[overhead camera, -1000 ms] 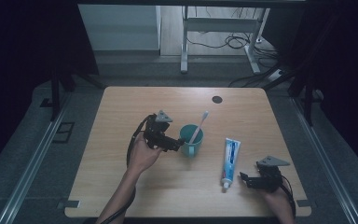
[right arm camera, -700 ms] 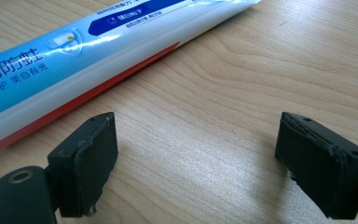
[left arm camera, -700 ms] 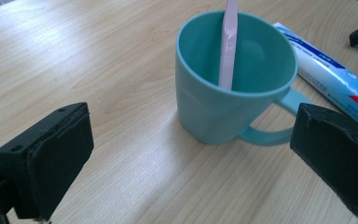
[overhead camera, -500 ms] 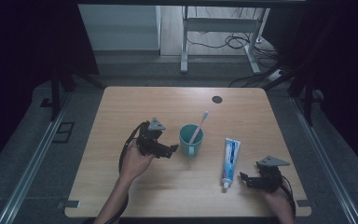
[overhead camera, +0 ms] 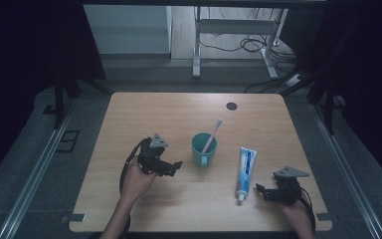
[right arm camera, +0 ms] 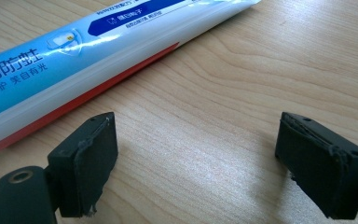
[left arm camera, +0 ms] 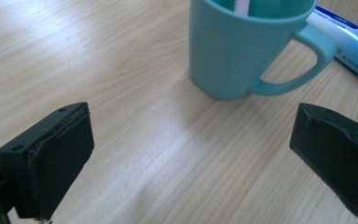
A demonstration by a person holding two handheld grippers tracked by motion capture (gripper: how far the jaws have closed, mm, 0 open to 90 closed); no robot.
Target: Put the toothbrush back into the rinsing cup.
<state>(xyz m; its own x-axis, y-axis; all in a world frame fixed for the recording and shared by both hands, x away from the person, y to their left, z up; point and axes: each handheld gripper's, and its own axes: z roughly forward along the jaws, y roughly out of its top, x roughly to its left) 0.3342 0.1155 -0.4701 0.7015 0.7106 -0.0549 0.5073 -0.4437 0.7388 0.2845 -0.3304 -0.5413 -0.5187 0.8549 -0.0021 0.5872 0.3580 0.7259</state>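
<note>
Teal mug point(overhead camera: 203, 149) stands upright mid-table with a toothbrush point(overhead camera: 212, 134) leaning inside; toothpaste tube point(overhead camera: 245, 171) lies flat just right of it. Left gripper point(overhead camera: 171, 167) and right gripper point(overhead camera: 261, 190) both gape wide, holding nothing. Mug looks rigid, smooth, likely slippery: pinch the wall near the handle point(left arm camera: 307, 60); the tube is soft, so grip mid-body.

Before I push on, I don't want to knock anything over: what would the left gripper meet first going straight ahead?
Probably the teal mug: the open left gripper points at its base, with bare table between.
</note>
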